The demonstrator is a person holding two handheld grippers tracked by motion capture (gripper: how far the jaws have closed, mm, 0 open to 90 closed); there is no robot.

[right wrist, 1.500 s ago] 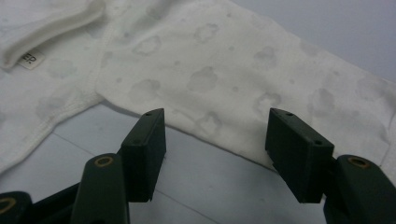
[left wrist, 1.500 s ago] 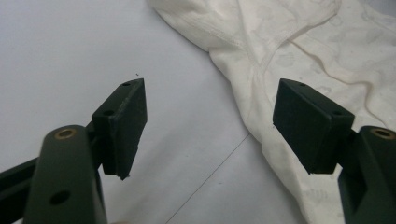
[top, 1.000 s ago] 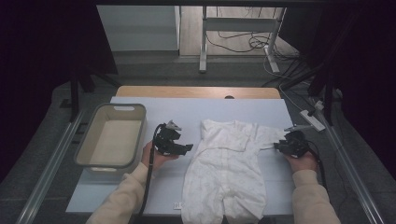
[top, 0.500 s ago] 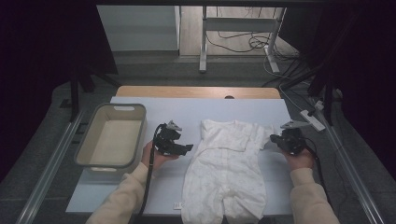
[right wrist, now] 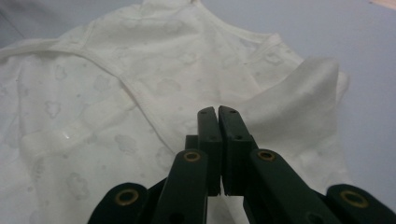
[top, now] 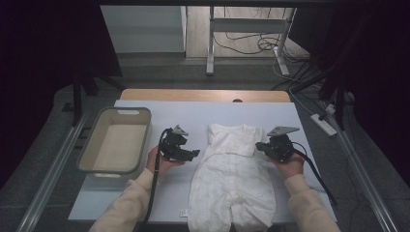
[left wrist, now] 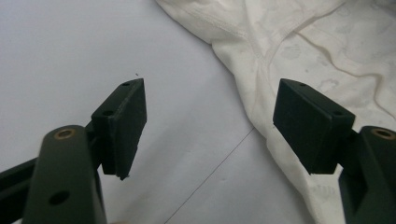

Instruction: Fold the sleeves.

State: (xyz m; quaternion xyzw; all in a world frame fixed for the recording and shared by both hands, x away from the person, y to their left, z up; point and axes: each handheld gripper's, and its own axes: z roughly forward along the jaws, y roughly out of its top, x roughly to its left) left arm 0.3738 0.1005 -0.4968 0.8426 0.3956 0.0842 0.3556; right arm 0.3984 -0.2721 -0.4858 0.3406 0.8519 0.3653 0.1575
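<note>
The baby romper (top: pixel 232 179) lay mid-frame with its right sleeve (right wrist: pixel 299 107) folded inward by the right gripper (top: pixel 263 145), whose jaws were pressed together on that sleeve, while the left sleeve remained unfolded beside the left gripper (top: pixel 193 154), jaws spread and empty

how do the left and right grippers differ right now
The left gripper has its fingers spread wide over bare table beside the white baby garment. The right gripper has its fingers pressed together, over the garment's folded sleeve. Both are black and hand-held.
</note>
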